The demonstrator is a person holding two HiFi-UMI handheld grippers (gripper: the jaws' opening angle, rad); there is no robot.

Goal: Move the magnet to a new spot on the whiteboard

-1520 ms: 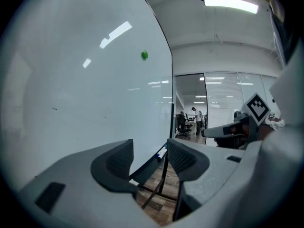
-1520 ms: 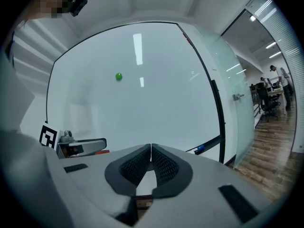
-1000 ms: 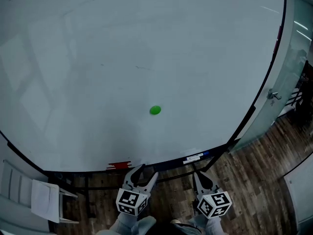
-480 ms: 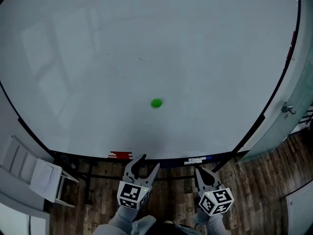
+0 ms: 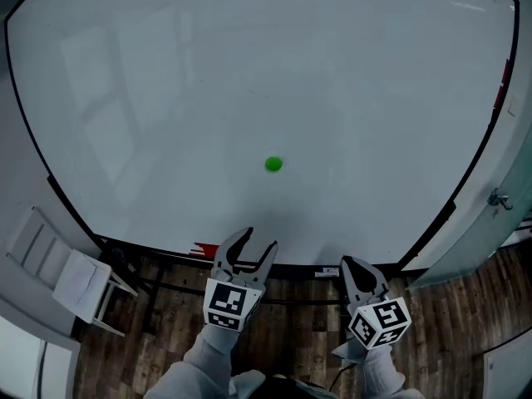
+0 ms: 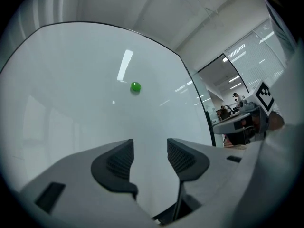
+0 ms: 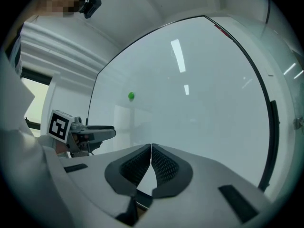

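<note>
Green magnet (image 5: 273, 164) untouched on the whiteboard (image 5: 166, 98); left gripper (image 5: 258, 241), fingers apart, has lifted toward it, starting the reach; right gripper (image 5: 355, 264) fingers together.

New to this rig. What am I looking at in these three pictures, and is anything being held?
There is no robot here: a person holds a two-jaw gripper in each hand. The head view comes from a camera on the person's head, looking down at a whiteboard. The other two views come from a camera riding on each gripper, looking along its jaws. The left gripper has its jaws apart. The right gripper has its jaws together. Neither holds anything. The cubes with square markers are part of the grippers. A small green magnet sits on the board, apart from both grippers.
</note>
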